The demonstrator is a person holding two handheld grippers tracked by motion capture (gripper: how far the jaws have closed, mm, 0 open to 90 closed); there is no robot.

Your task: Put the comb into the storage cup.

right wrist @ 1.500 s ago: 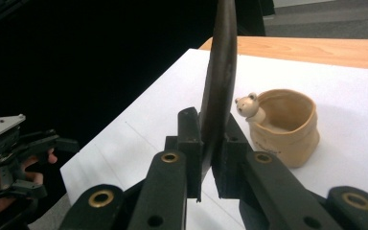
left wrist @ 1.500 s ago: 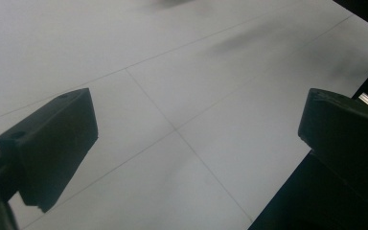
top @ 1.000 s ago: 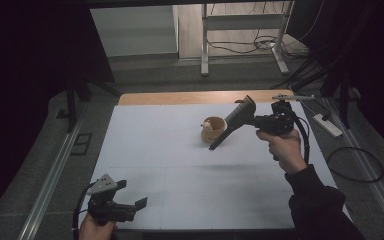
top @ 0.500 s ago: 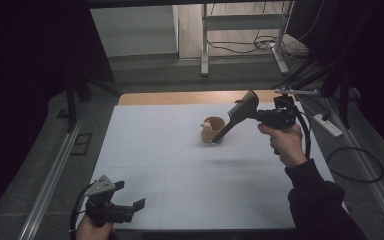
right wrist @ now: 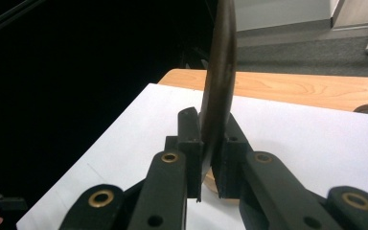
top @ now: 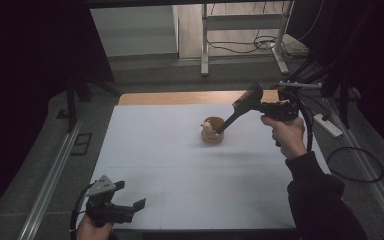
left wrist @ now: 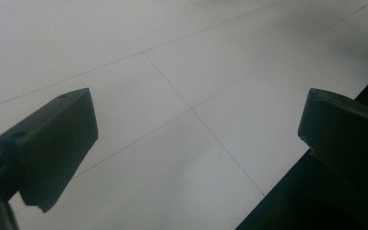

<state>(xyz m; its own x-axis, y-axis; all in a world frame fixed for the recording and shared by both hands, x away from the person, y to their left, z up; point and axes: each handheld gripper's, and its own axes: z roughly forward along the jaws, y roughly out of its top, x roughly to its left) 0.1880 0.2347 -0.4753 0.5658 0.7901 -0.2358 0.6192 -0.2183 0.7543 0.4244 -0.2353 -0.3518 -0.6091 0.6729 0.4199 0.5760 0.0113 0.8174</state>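
Our left gripper rests at the near left table edge, jaws spread on nothing; mid-table stands the bowl; our right gripper pinches a dark spatula tilted, its lower end reaching the bowl.

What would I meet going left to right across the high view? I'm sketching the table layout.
Left gripper low at the near edge → small wooden bowl → dark wooden spoon slanting up from the bowl → right gripper clamped on the spoon.
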